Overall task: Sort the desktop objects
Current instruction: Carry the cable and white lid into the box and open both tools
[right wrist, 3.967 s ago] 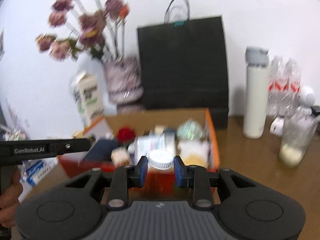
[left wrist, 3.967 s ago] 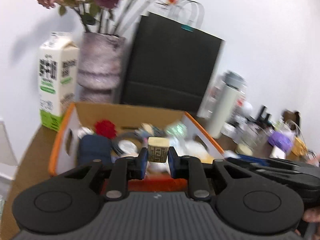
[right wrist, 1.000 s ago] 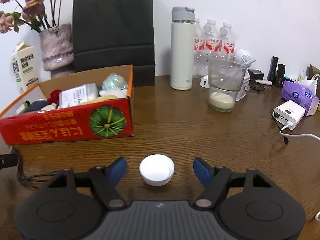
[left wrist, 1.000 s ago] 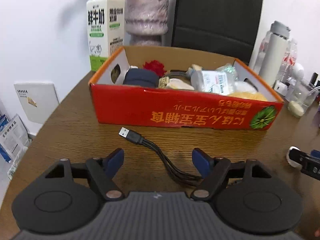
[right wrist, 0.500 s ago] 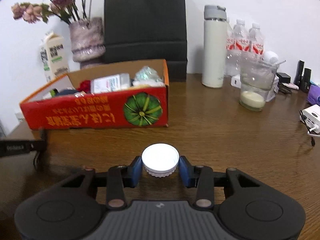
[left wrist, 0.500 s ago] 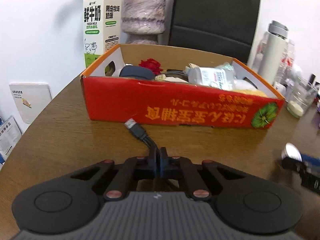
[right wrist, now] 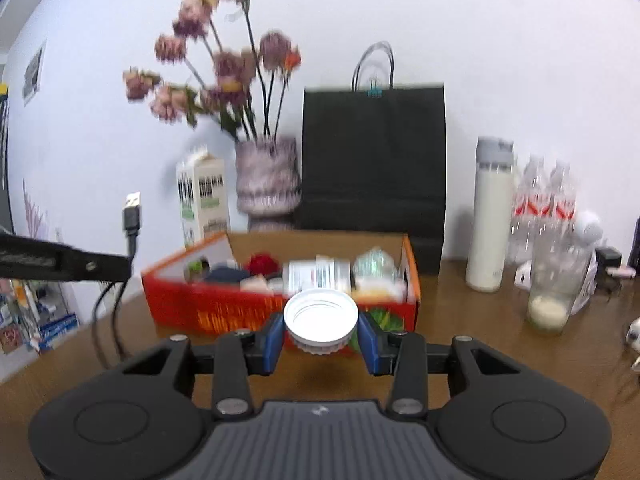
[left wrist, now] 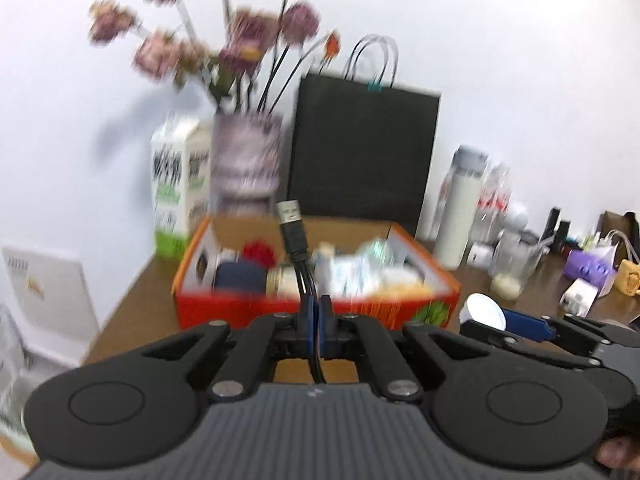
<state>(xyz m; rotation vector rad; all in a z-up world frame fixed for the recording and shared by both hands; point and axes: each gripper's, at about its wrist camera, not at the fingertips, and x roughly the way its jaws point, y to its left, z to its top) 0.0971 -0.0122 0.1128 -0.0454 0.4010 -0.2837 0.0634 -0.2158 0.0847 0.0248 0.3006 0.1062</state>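
lifted off the table, usb cable now points plug-up, upright.

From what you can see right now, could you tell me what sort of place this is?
Probably an office or home desk: a wooden table cluttered with a milk carton, a flower vase and a thermos.

The box sits on the table, before the vase and paper bag
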